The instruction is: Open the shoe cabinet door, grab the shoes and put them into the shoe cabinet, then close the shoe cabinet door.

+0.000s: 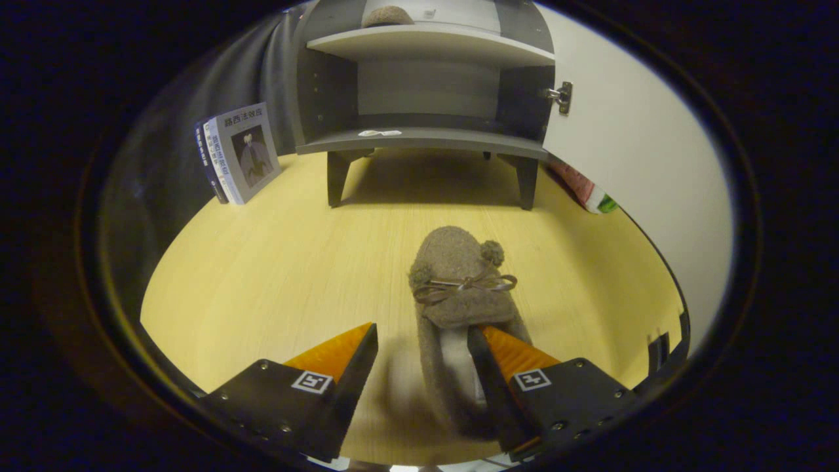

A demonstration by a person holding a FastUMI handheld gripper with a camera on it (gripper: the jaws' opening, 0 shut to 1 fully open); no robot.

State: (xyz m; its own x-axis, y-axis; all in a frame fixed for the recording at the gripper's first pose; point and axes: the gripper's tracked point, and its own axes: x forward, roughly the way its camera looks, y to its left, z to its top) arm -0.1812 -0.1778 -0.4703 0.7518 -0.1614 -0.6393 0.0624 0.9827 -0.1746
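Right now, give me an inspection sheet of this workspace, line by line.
Surface: yellow wood-grain tabletop, bare around the slipper.
Job's things: brown slipper with bow and pompoms lies toe toward the cabinet; shoe cabinet stands beyond it, door swung open to the right; a second slipper already sits on the upper shelf; lower shelf holds only a small white tag.
Clutter: books standing left of the cabinet; a red and green packet by the door's foot.
Gripper: gripper open, fingers astride the slipper's heel end, the right finger over its opening; not clamped.
Cables: nothing seen.
Surroundings: dark cloth wall behind the books.
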